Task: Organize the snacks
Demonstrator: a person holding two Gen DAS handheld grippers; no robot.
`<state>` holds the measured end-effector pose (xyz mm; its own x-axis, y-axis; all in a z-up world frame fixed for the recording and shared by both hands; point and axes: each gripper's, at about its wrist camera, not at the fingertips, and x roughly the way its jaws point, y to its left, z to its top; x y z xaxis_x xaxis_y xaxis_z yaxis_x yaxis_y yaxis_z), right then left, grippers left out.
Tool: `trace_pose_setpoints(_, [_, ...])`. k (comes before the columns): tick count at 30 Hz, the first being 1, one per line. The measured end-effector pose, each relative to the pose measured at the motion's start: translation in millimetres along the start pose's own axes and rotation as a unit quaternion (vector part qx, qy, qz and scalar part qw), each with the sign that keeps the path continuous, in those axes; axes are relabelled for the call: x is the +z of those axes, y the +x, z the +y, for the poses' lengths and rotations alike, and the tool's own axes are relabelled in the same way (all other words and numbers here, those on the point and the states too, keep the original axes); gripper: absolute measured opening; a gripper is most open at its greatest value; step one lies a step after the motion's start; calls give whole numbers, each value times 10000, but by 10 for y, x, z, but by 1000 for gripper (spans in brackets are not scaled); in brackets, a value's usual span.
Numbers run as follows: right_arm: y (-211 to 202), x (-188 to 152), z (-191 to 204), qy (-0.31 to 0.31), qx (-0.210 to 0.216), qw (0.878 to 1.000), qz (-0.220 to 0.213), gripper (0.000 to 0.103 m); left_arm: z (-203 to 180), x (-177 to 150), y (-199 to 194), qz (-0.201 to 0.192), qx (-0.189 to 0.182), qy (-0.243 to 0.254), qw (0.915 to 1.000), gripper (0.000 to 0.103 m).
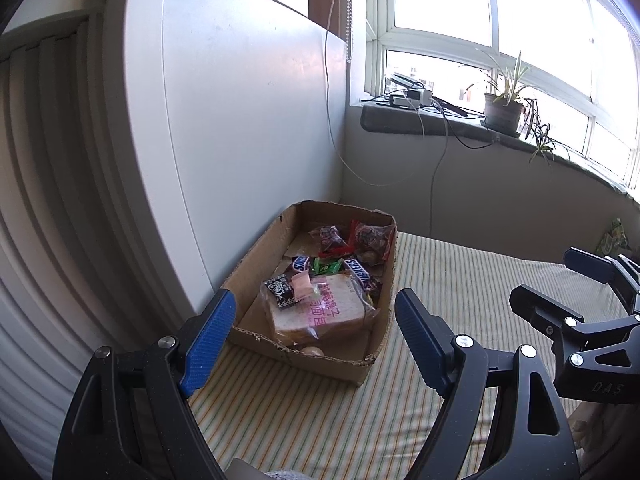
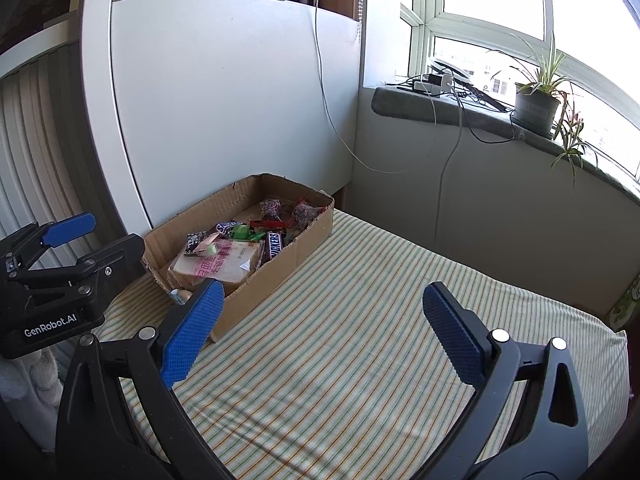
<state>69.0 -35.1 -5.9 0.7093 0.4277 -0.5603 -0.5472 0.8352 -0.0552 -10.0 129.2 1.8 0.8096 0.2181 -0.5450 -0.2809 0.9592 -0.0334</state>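
An open cardboard box (image 1: 320, 356) (image 2: 280, 264) stands on the striped cloth against the white panel. It holds a wrapped bread slice pack (image 1: 320, 312) (image 2: 224, 264), Snickers bars (image 1: 360, 274) (image 2: 276, 245), a green packet (image 1: 328, 267) and red candy bags (image 1: 370, 238). My left gripper (image 1: 316, 300) (image 2: 114, 230) hovers just short of the box's near end, open, with nothing between its blue pads. My right gripper (image 2: 322, 290) (image 1: 544, 274) hangs open over the bare cloth to the right of the box, also holding nothing.
The striped cloth (image 2: 360, 280) stretches right of the box. A green snack bag (image 1: 612, 236) (image 2: 628, 300) lies at its far right edge. A white cabinet panel (image 1: 240, 140) rises behind the box. The window sill carries a potted plant (image 2: 536, 106) and trailing cables.
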Motion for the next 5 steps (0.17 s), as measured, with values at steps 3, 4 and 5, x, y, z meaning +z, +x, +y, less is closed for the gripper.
trace_pose_setpoints(3, [-16,-6,-39,30,-2,10000,-9,102,-44,7,-20,-77,46,60,9999,82])
trace_pose_setpoints(4, [-22,-10,-52,32,-5,10000,-13,102,-57,11,-20,-73,26,64,9999,82])
trace_pose_setpoints(5, [-25,-16,-64,35,-14,10000,-15,102,-72,12,-17,-58,0,72,10000,82])
